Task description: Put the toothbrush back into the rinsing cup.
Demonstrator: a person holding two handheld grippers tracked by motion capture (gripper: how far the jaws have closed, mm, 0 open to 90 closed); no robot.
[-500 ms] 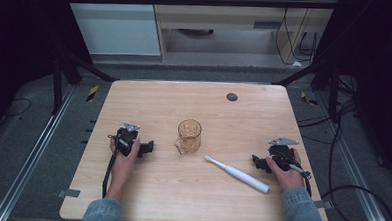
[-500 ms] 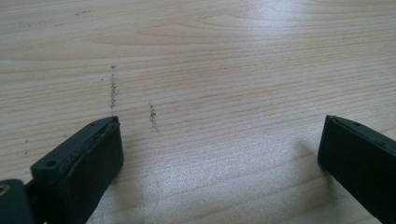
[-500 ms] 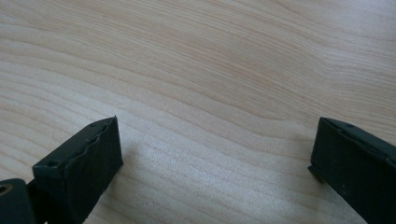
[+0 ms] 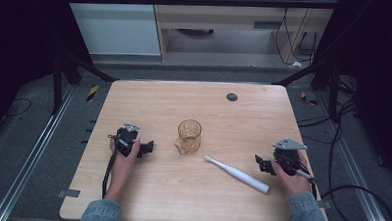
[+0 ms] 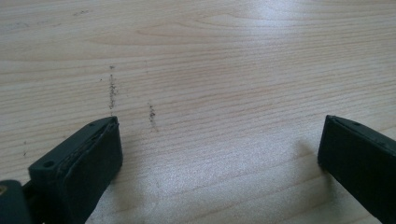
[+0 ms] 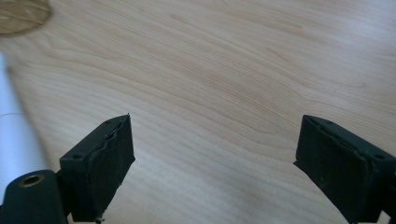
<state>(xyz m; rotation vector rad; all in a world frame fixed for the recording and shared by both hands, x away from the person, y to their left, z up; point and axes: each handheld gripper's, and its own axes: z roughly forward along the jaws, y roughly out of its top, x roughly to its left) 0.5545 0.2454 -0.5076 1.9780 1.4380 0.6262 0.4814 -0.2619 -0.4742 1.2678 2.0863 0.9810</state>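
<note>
Both hands are down on the pale wooden table [image 4: 145, 198]. The left gripper [image 4: 147, 147] rests left of the amber see-through glass mug [image 4: 189, 135], pointing towards it but well apart from it; in the left gripper view its jaws stand wide, nothing but wood grain and a few dark scuff marks [image 5: 112, 91] between them. Over on the other side, the right gripper [image 4: 259, 163] sits just beside the thick end of the white electric toothbrush [image 4: 236, 174], which lies slantwise near the mug. Its jaws are spread too, holding nothing. In the right gripper view the toothbrush runs along the left edge, blurred, probably not touching the jaw.
</note>
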